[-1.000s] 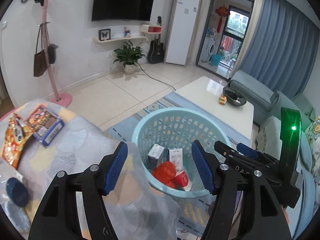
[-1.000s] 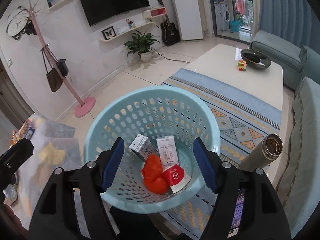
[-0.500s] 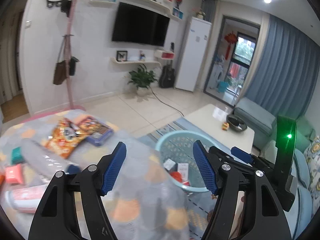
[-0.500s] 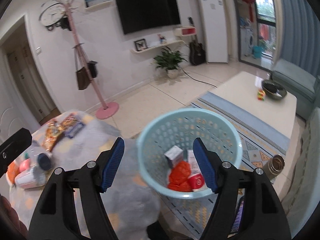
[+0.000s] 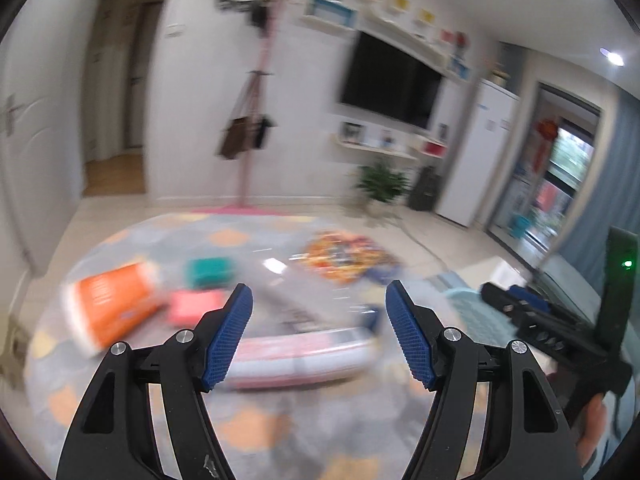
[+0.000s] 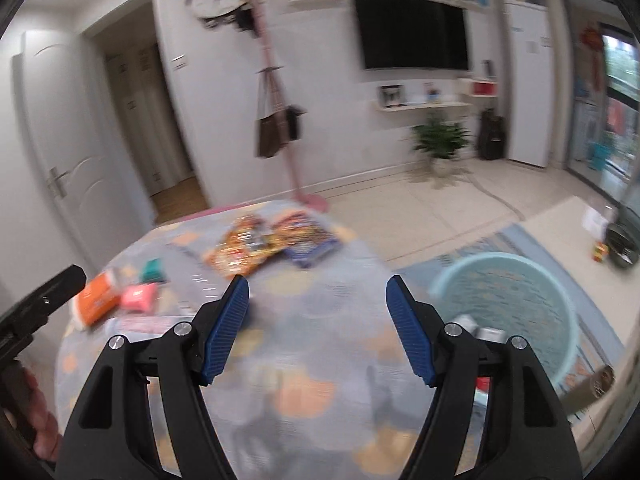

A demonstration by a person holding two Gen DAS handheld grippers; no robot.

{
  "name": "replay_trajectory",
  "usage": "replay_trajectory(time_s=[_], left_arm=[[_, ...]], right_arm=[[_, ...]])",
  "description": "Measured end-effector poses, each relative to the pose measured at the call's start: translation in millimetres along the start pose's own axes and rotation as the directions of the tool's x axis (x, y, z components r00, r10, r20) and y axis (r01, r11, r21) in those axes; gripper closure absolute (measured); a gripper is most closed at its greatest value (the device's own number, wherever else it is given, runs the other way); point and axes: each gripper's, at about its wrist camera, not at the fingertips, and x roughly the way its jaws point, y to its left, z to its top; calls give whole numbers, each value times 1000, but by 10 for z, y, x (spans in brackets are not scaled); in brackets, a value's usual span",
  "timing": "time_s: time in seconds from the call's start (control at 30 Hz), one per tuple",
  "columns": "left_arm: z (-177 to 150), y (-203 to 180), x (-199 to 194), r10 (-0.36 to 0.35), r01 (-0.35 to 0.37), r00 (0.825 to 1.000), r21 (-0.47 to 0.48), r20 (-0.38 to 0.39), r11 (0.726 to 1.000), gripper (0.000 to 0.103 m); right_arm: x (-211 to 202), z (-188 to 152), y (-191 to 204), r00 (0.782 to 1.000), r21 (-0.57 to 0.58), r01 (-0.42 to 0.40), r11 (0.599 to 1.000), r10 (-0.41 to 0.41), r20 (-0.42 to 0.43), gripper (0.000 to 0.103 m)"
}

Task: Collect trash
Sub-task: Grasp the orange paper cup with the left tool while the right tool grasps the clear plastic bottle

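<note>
Both views are motion-blurred. My left gripper (image 5: pixel 319 334) is open and empty above a round table with a patterned cloth (image 5: pixel 256 432). Trash lies on the cloth: an orange-and-white pack (image 5: pixel 110 306), a pink packet (image 5: pixel 194 307), a teal packet (image 5: pixel 208 272), a long pink-and-white pack (image 5: pixel 300 356) just beyond my fingers, and colourful snack bags (image 5: pixel 344 254). My right gripper (image 6: pixel 318 330) is open and empty over the cloth's right part. The light blue basket (image 6: pixel 508 280) stands on the floor at the right with trash inside.
A coat stand with bags (image 6: pixel 276 128) rises behind the table. A white coffee table with a dark bowl (image 6: pixel 622 244) is at far right. A metal flask (image 6: pixel 592 386) lies by the basket. A door (image 6: pixel 64 168) is at left.
Both grippers have swung left from above the basket to over the table. The basket has slid to the right of both views and the table's trash has come into view.
</note>
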Motion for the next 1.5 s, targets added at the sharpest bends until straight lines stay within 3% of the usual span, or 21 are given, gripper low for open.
replay_trajectory(time_s=[0.1,0.27,0.43,0.53,0.73,0.97,1.1,1.2,1.43,1.5], left_arm=[[-35,530,-85,86,-86,996,-76,-7,993,35],[-122,1314,-218,197,-200,980,-207,-33,958,35],[-144,1825,-189,214,-228,974,-299,-77,927,35],[-158,1978,-112,177,-199,980,-333,-96,922,35],[-201,2050,188,109,-156,983,-356,-149,921,37],[-260,1985,326,40,-94,987,-364,-155,927,42],[-250,1888,371,9,-63,987,-339,-158,939,54],[-253,1799,422,-10,-47,984,-317,-177,947,79],[-273,1679,398,-35,-18,986,-309,-163,951,89],[-264,1643,366,-41,-6,988,-303,-147,953,95]], right_arm=[[197,39,306,998,-56,-48,997,46,-33,35],[495,72,737,991,-144,-115,983,103,-89,35],[785,54,1065,982,-236,-154,960,122,-146,35],[957,47,1190,978,-277,-156,948,110,-175,35],[1121,28,1295,973,-335,-167,927,101,-206,35],[1303,-6,1387,971,-373,-158,914,74,-229,36],[1367,-25,1408,969,-377,-157,913,68,-238,36],[1392,-30,1418,971,-389,-143,910,52,-234,36],[1532,-47,1380,964,-383,-136,914,32,-265,36],[1553,-48,1365,964,-378,-134,916,31,-265,41]])
